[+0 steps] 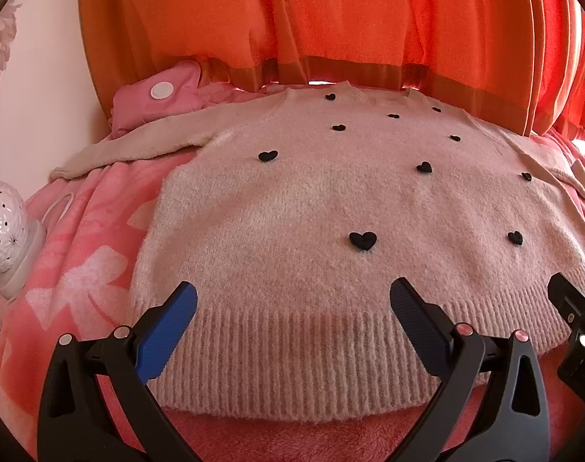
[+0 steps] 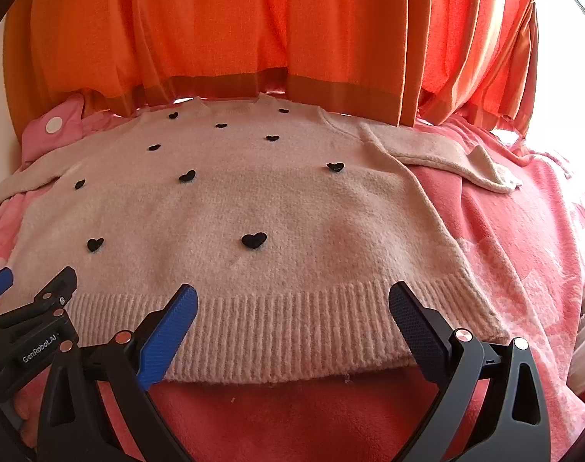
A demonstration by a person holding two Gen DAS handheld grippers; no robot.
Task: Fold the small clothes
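Soft, light knit sweater (image 1: 292, 200): pinch its ribbed hem (image 1: 292, 346); left gripper (image 1: 294, 300) and right gripper (image 2: 292, 300) gape wide, empty.

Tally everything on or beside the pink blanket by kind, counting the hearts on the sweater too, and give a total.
Sweater: 1
Black hearts on the sweater: 10
Pink pouch with a white disc: 1
White perforated ornament: 1
Total: 13
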